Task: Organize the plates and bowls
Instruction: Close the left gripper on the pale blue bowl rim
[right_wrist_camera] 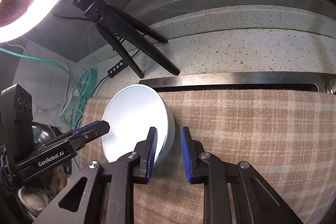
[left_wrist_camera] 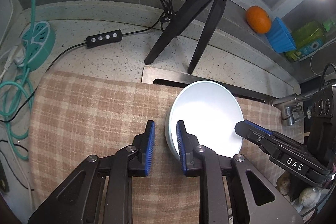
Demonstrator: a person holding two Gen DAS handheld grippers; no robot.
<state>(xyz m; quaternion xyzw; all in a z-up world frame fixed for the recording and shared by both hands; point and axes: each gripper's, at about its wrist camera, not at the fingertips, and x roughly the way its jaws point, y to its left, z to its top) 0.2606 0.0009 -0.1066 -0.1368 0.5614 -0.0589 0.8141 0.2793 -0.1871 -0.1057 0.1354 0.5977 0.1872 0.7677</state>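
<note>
In the left wrist view, at the far left of the frame, we see a round teal power strip [left_wrist_camera: 37, 43] with teal cable [left_wrist_camera: 14, 98] looping below it on the speckled countertop [left_wrist_camera: 117, 56]. A little to the right, in the upper middle, lies a black inline switch [left_wrist_camera: 104, 38], and next to it stands a black tripod [left_wrist_camera: 195, 20]. Below these, a checked beige cloth [left_wrist_camera: 88, 114] covers the lower half of the frame.

In the bottom centre is our left gripper [left_wrist_camera: 166, 146]. Its jaws are apart, with a moderate gap, and the rim of the pale blue bowl [left_wrist_camera: 208, 112] sits between them: one blue pad is outside the wall, the other is inside. We cannot tell if the pads already press the rim. The bowl rests on the cloth, right of centre, just before the metal sink edge [left_wrist_camera: 168, 75].

At the right side of the bowl, our right gripper [left_wrist_camera: 241, 127] comes over the opposite rim. In the upper right we see an orange [left_wrist_camera: 258, 19], a blue ribbed cup [left_wrist_camera: 280, 35] and a green bottle [left_wrist_camera: 308, 39] on a ledge.

In the right wrist view, the bowl [right_wrist_camera: 134, 114] is left of centre, and the right gripper [right_wrist_camera: 169, 150] in the bottom centre has its jaws apart across the bowl wall in the same way, not closed on it.
</note>
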